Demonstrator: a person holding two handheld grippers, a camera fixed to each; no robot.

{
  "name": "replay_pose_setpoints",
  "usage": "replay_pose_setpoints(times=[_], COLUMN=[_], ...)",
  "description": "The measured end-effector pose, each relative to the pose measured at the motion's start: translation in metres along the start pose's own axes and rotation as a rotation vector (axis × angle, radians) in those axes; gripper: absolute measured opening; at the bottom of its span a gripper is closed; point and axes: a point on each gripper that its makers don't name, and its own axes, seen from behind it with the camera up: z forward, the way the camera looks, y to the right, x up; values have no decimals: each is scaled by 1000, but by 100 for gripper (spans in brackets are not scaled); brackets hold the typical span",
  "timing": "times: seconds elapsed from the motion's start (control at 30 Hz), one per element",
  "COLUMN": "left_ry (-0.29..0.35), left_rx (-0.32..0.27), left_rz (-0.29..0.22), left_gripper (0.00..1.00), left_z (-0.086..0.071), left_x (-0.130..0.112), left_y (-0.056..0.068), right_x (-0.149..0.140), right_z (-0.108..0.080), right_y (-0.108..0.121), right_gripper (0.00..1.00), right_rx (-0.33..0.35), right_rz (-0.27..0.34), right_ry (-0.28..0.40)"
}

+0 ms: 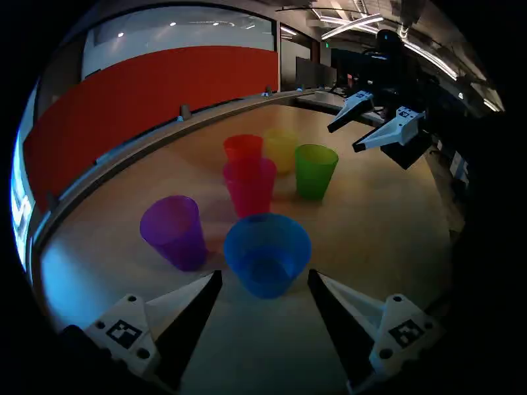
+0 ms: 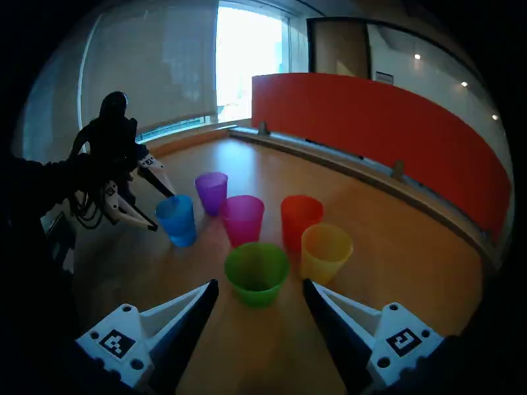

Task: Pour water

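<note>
Six smooth, tapered cups of translucent plastic are standing upright, clustered on the glossy wooden desk (image 1: 395,217): the blue cup (image 1: 267,253), purple cup (image 1: 174,230), pink cup (image 1: 250,184), red cup (image 1: 242,146), yellow cup (image 1: 281,148) and green cup (image 1: 315,170). The left tool (image 1: 263,272) is holding its fingers wide apart, the blue cup sitting just ahead between their tips with a gap on each side. The right tool (image 2: 258,282) is gaping equally wide, gripping nothing, with the green cup just beyond its fingertips.
</note>
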Motion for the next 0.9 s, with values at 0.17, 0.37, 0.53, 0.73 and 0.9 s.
replay_pose_setpoints(times=[0.17,0.37,0.53,0.73,0.9], left_ry=[6,22,33,38,41], left_rx=[-10,-23,-37,-37,-35], left_rz=[-9,-12,-14,-12,-9], left_gripper=[97,97,97,97,97], left_z=[7,15,20,22,22], left_x=[3,9,13,16,18], left_y=[-2,-1,2,2,2], right_x=[-3,-4,-5,-5,-6], right_z=[2,7,10,12,11], right_y=[2,4,5,7,8], right_gripper=[99,99,99,99,99], right_rx=[1,1,5,6,3], right_rz=[0,2,6,7,8], right_ry=[-6,-14,-16,-17,-16])
